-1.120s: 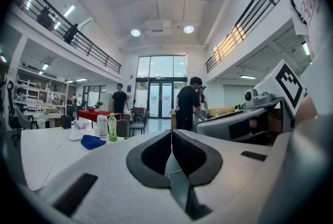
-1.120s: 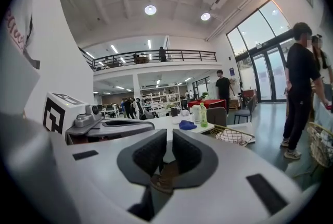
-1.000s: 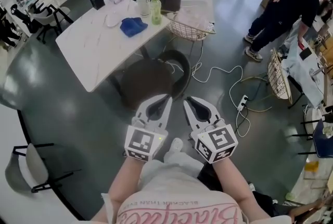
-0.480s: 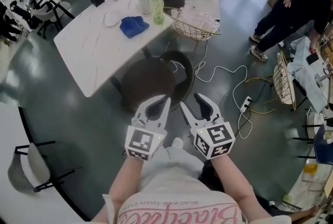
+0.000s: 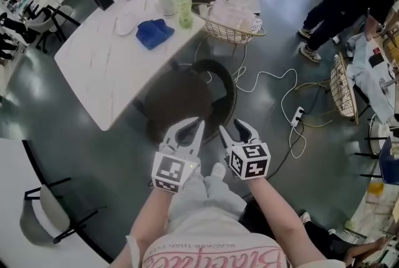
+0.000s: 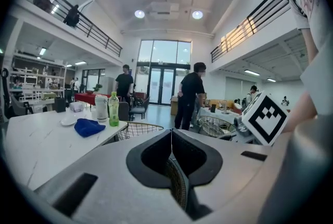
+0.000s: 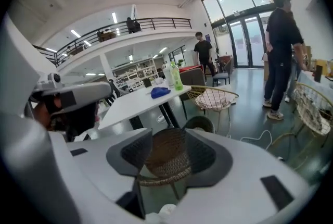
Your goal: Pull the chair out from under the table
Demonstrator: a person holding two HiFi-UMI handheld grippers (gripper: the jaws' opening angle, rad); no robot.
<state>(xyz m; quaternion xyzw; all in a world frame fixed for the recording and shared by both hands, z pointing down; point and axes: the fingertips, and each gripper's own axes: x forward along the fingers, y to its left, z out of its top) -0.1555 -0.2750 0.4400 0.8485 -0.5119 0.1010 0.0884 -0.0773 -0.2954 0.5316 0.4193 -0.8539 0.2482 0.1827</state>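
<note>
Chair: the dark, round chair with the woven seat and curved back (image 5: pixel 187 98) stands at the near edge of the white marble-look table (image 5: pixel 106 61). Its front looks tucked under the top and its back is turned toward you.
Left tongs: your left gripper (image 6: pixel 171 134) is clenched, pads pressed together with nothing between them. It hangs just short of the chair's back.
Right tongs: your right gripper (image 7: pixel 169 137) has just been opening and now stands released and wide. The woven seat shows through the gap, but it lies farther off and the pads touch nothing.
Done so far: only the approach, by my reading. Both grippers are near the chair's back rim and apart from it, and the chair has not left the table.
Left to do: take hold of the back rim, most likely with your open right gripper, then draw the chair toward you until the seat is out from under the top.
Watch: the white cable on the floor (image 5: pixel 262 83) loops close beside the chair and may catch a leg as you pull.
</note>
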